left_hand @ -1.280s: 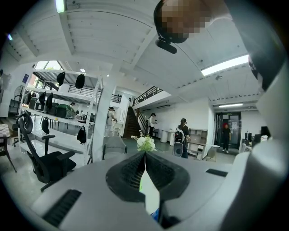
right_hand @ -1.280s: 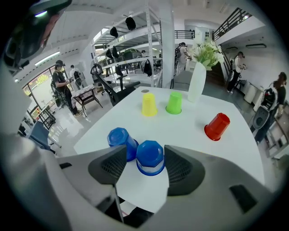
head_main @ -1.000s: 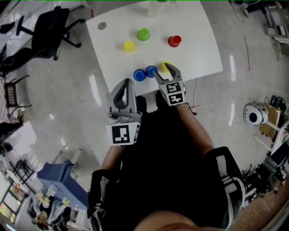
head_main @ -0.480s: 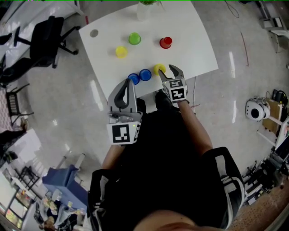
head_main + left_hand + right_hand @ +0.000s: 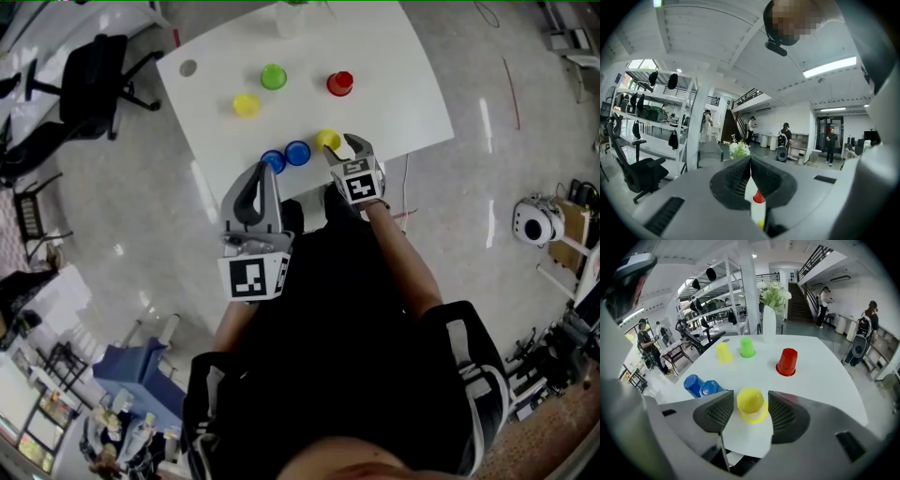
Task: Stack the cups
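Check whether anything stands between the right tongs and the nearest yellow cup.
Nothing visible does. The upside-down yellow cup already stands between the jaws of the right tongs, which have just been closing a little but do not touch it; only bare table lies around it.
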`<state>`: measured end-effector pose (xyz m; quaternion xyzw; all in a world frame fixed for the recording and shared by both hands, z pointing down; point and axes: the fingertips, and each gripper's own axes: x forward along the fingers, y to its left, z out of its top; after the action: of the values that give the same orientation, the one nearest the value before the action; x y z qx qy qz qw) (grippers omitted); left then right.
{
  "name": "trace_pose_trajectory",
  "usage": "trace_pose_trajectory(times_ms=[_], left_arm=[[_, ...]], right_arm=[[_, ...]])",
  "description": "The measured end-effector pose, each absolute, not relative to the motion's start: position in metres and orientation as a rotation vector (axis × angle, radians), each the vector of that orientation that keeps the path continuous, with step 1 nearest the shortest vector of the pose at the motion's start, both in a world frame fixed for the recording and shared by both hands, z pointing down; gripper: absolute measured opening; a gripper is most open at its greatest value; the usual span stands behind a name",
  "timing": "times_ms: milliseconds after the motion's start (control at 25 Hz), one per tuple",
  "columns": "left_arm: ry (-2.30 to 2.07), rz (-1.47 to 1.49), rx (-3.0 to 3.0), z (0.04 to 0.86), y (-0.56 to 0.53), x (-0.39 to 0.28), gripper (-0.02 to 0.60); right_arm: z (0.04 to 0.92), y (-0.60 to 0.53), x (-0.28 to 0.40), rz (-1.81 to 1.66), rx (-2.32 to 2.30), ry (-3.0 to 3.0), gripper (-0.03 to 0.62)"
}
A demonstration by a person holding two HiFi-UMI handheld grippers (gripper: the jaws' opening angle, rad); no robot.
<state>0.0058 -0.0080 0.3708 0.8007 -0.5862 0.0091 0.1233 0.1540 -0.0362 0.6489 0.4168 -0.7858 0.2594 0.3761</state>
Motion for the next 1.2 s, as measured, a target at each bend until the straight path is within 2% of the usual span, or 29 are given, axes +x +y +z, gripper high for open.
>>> trace_pose_trajectory(times_ms=[320,520,1200], left_arm=[[-1.707,0.029,2.323,0.374,-0.01,0.006,0.021],[-1.708,0.028,2.315,0.374,-0.01,0.004,0.021],[-1.716,-0.006,2.308,0.37,-0.007,-0.003,0.021]], right_arm=[[0.666,-0.033,0.154,0.678,1.022,-1.977,0.245],[0.67,-0.032,0.154,0.691,1.012,-1.966,0.222],[0.671,-0.024,0.145,0.69,0.989,-1.958,0.221]])
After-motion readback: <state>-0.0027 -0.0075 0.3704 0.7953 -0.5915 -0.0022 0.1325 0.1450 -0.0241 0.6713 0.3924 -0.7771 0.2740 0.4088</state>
